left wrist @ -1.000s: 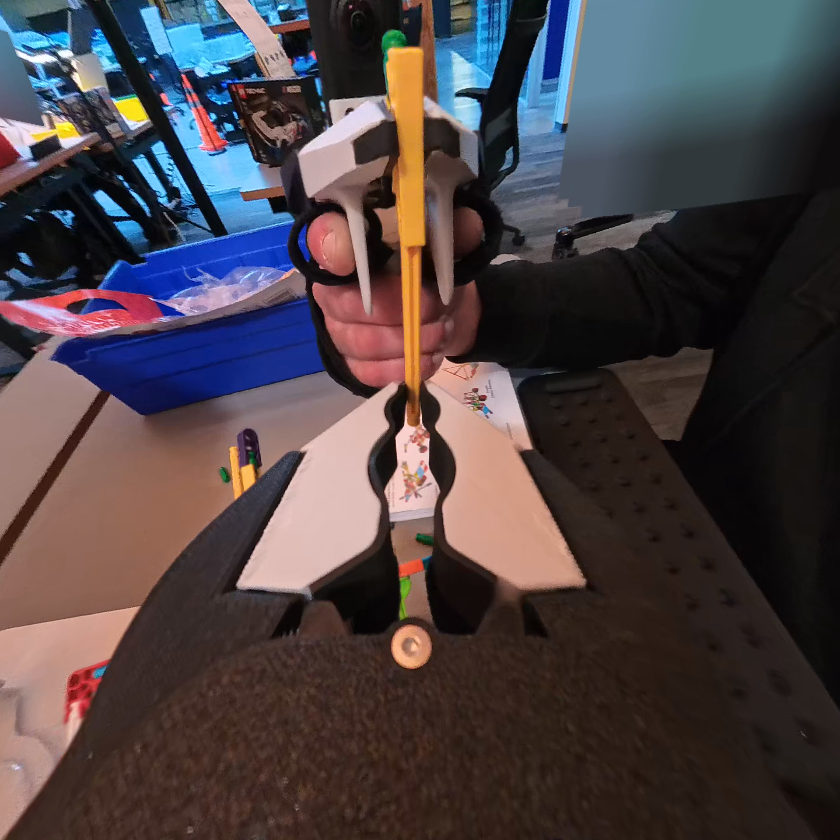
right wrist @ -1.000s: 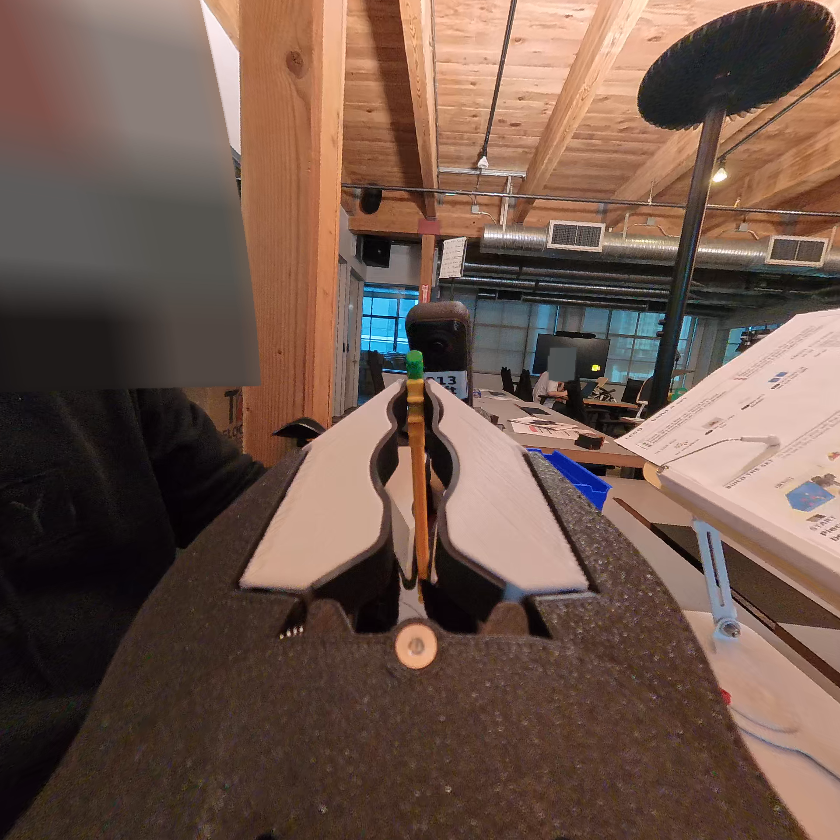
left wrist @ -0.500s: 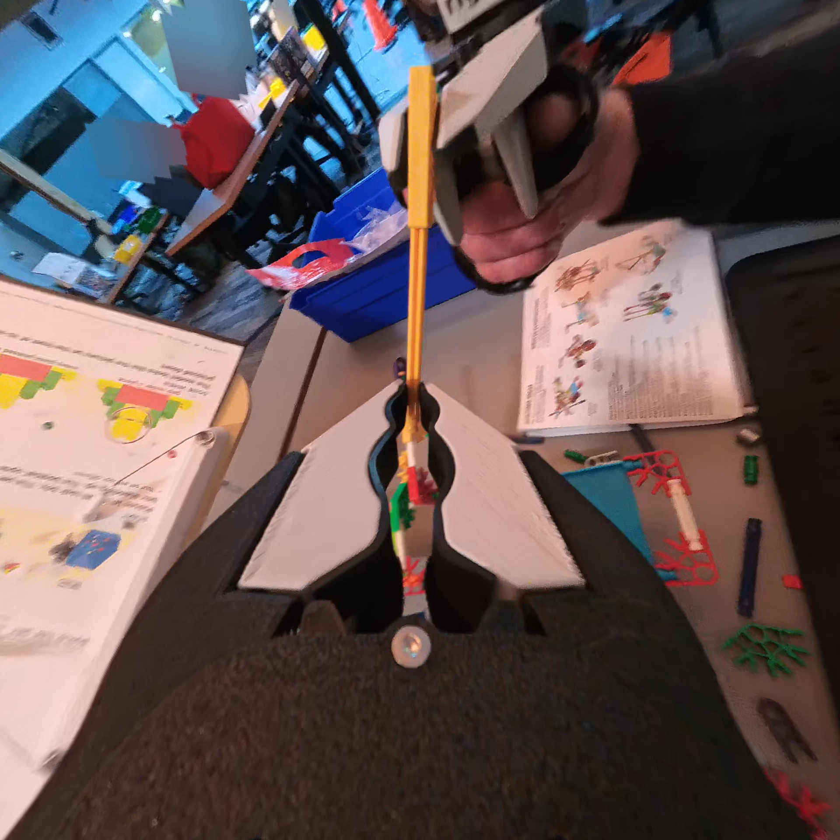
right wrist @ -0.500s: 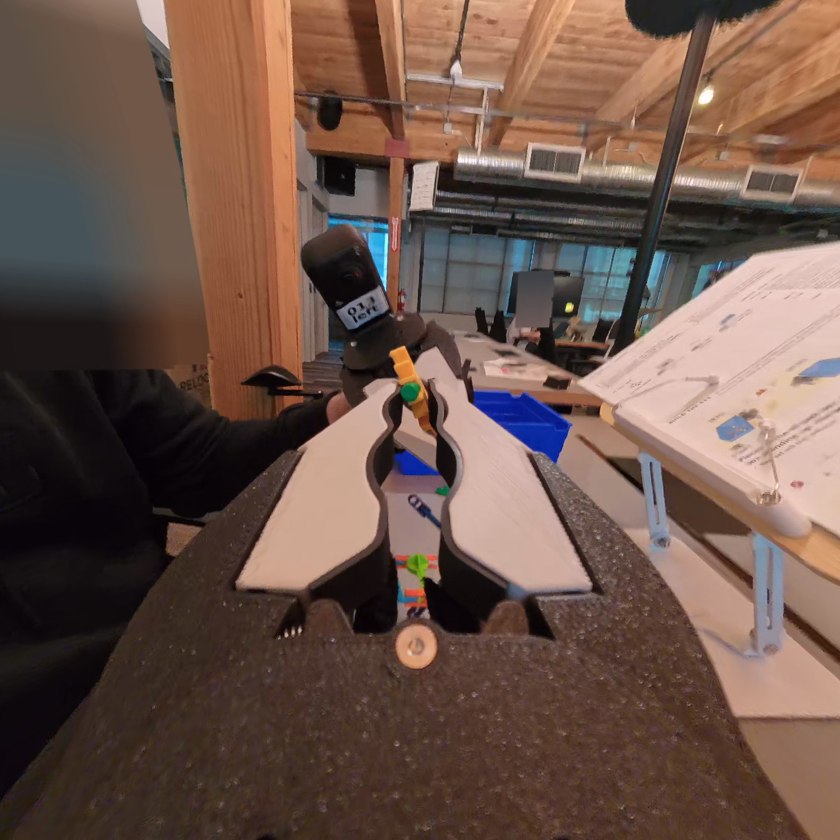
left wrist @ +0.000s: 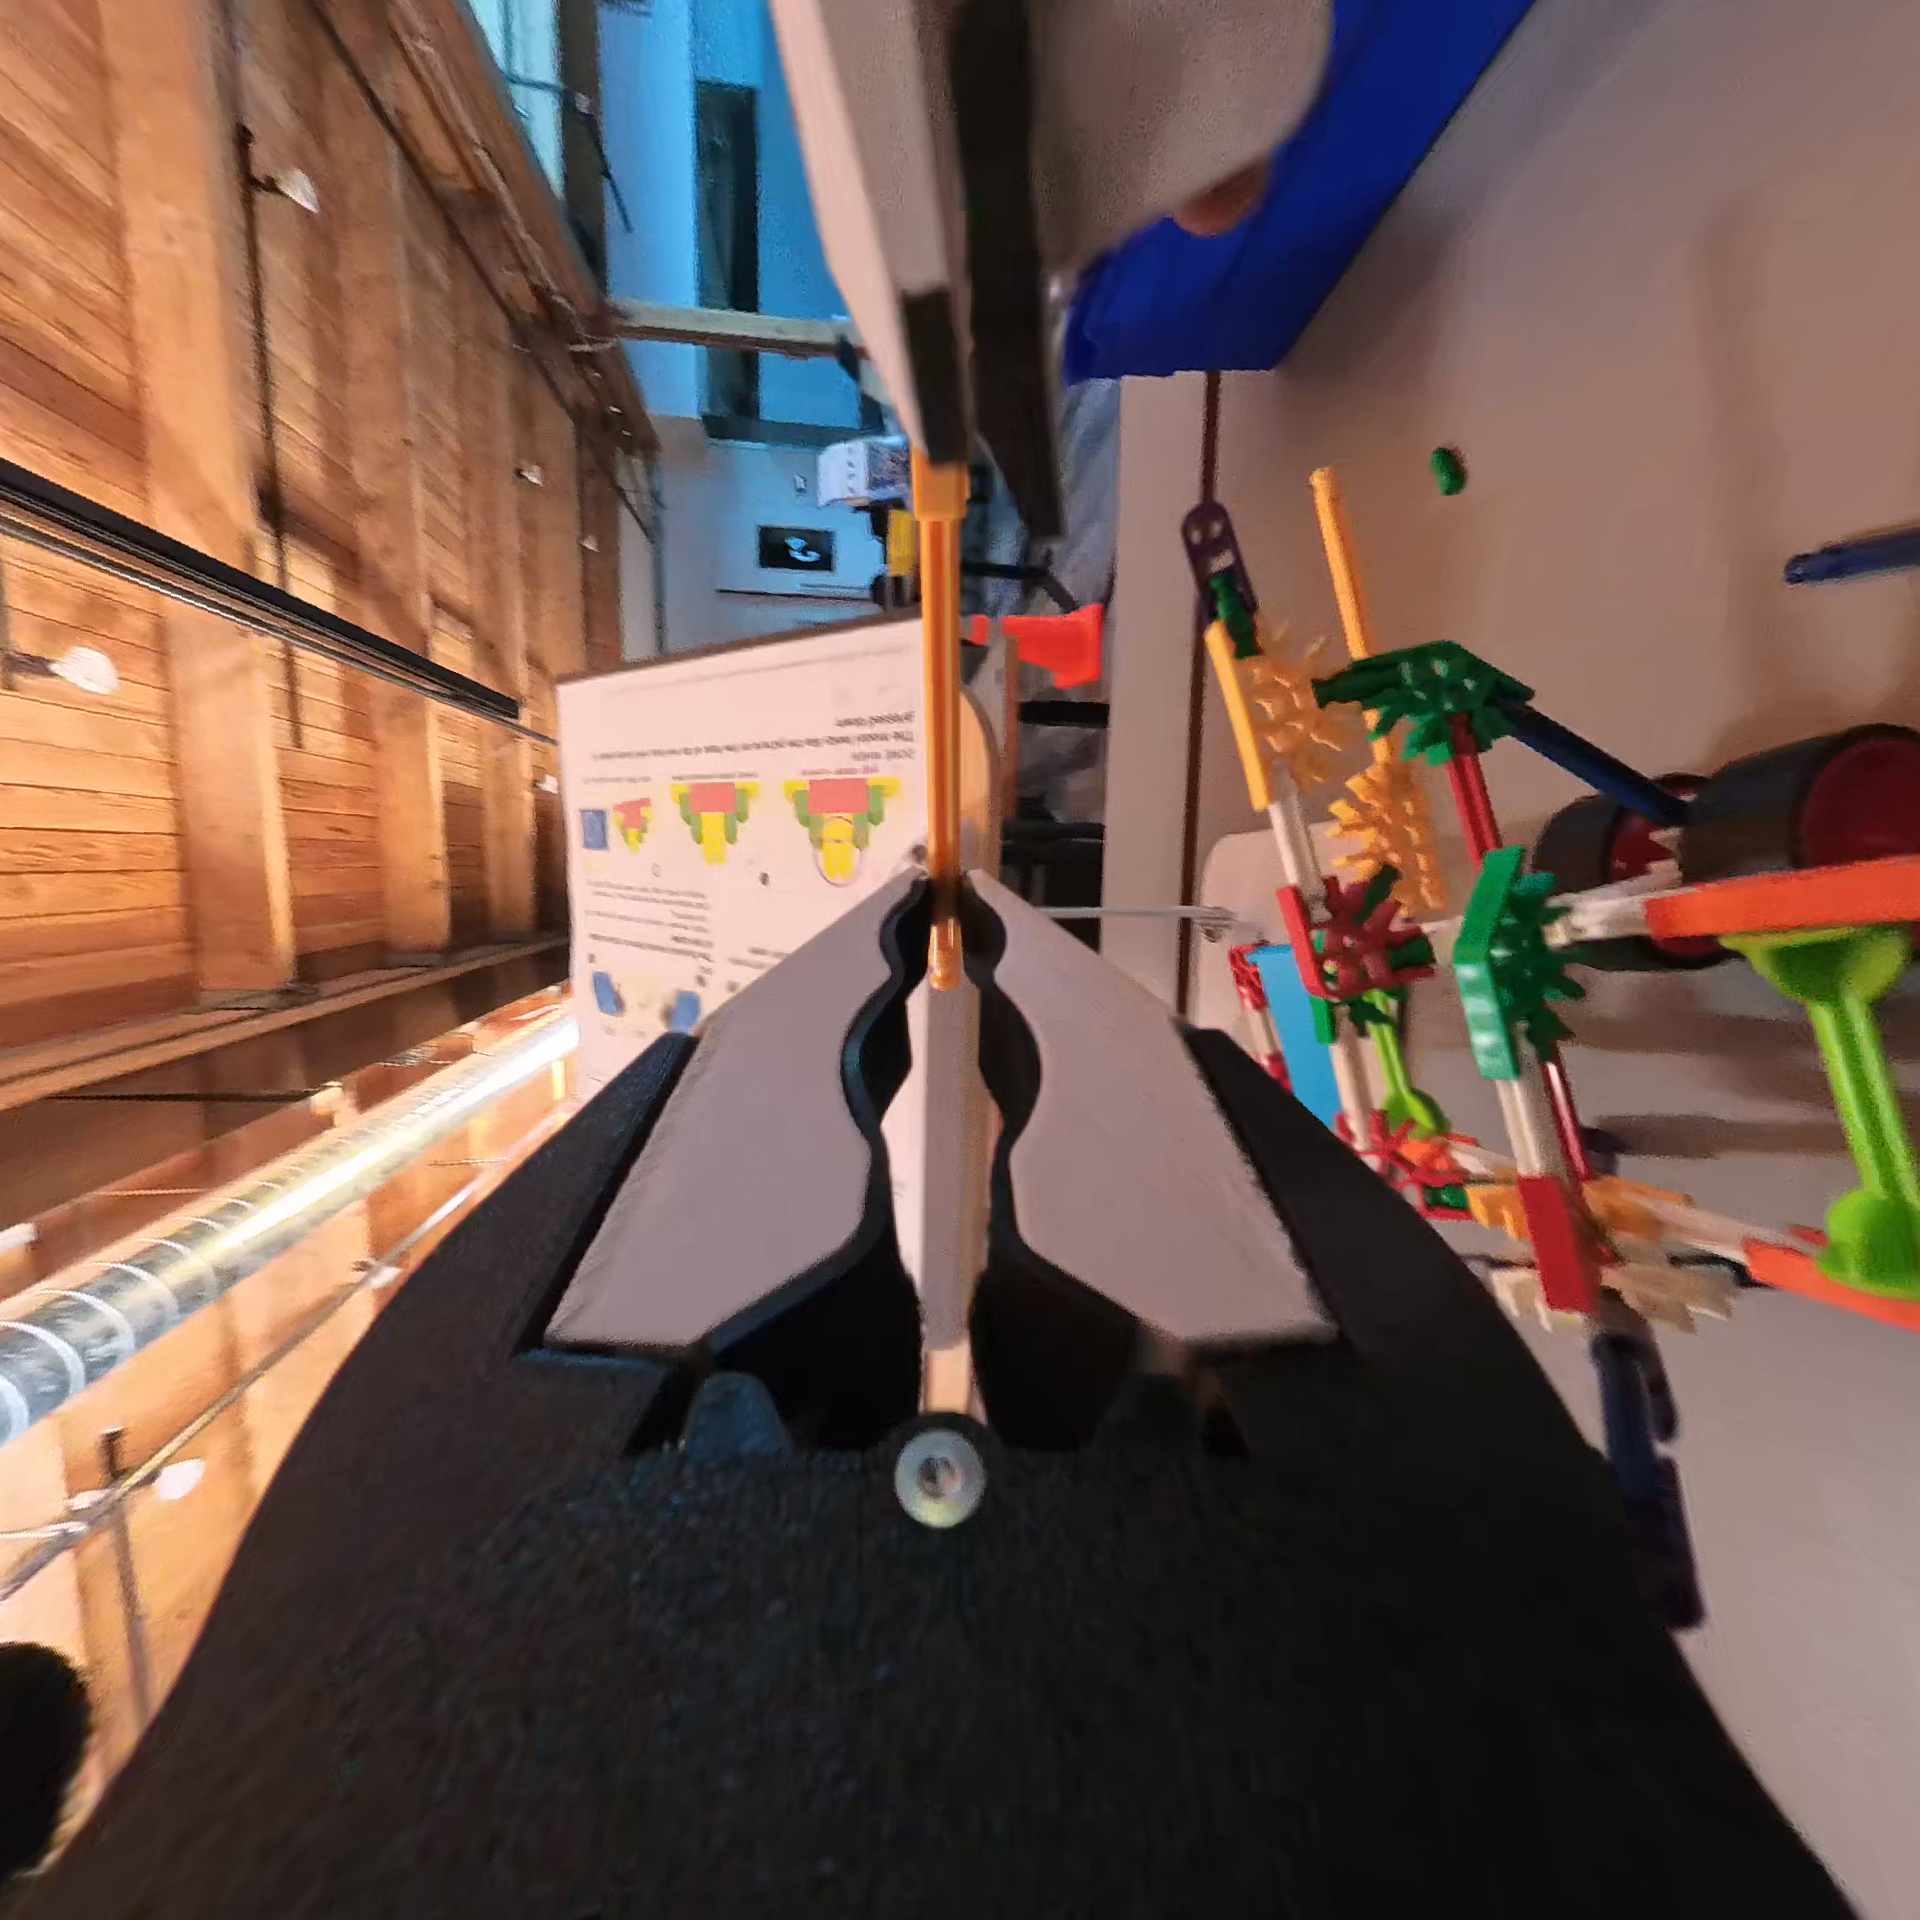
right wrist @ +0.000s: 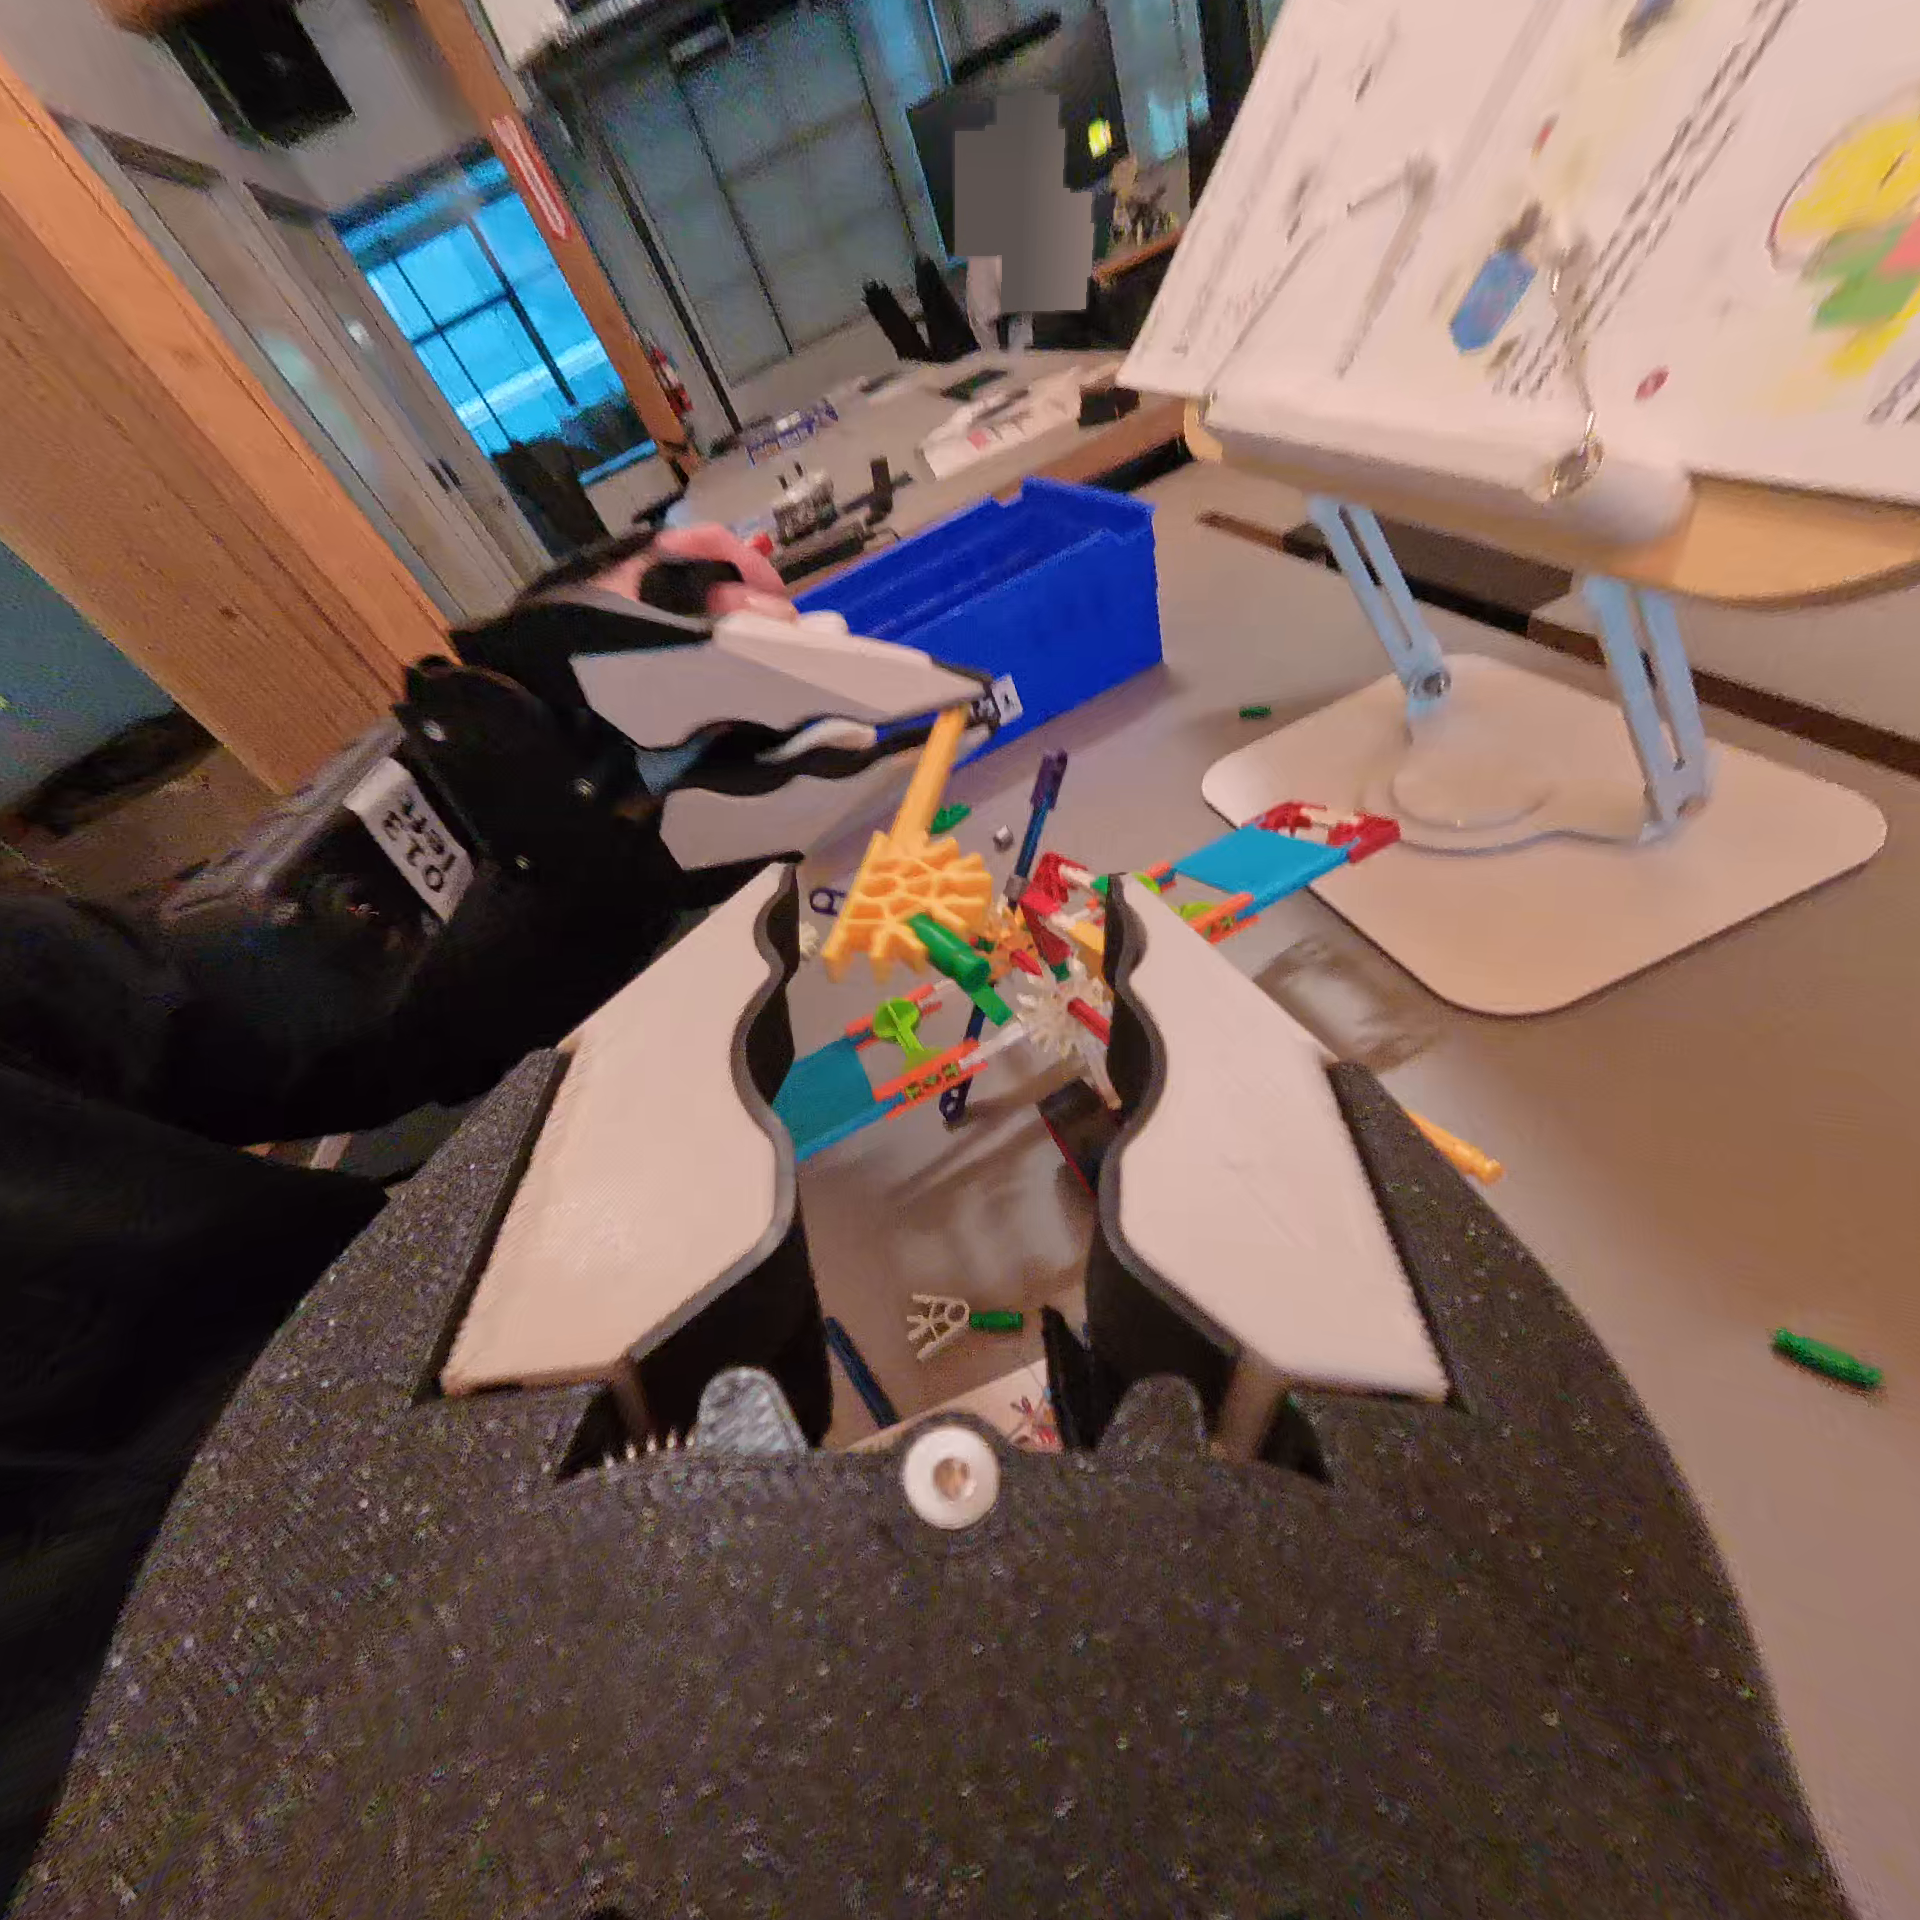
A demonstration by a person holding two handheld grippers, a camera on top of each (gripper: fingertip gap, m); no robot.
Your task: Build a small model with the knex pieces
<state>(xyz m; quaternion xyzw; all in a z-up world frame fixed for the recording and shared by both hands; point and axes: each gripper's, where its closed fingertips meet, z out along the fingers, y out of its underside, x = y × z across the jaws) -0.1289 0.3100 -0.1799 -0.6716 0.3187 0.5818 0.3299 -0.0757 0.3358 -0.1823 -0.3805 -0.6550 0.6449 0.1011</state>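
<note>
right claw (right wrist: 951,956) now spread wide, yellow rod (right wrist: 928,769) released

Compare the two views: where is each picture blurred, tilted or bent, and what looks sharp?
Left wrist view: tipped sideways, wooden ceiling smeared by motion; yellow rod in the shut left tool fairly sharp. Right wrist view: sheet on the book stand blurred, construction-toy model beyond the open right tool clearer; edges bend.

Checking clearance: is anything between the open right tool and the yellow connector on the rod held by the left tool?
Nothing visible. The yellow connector sits ahead of the open right tool, on the yellow rod the left tool grips; the toy model lies beyond.
</note>
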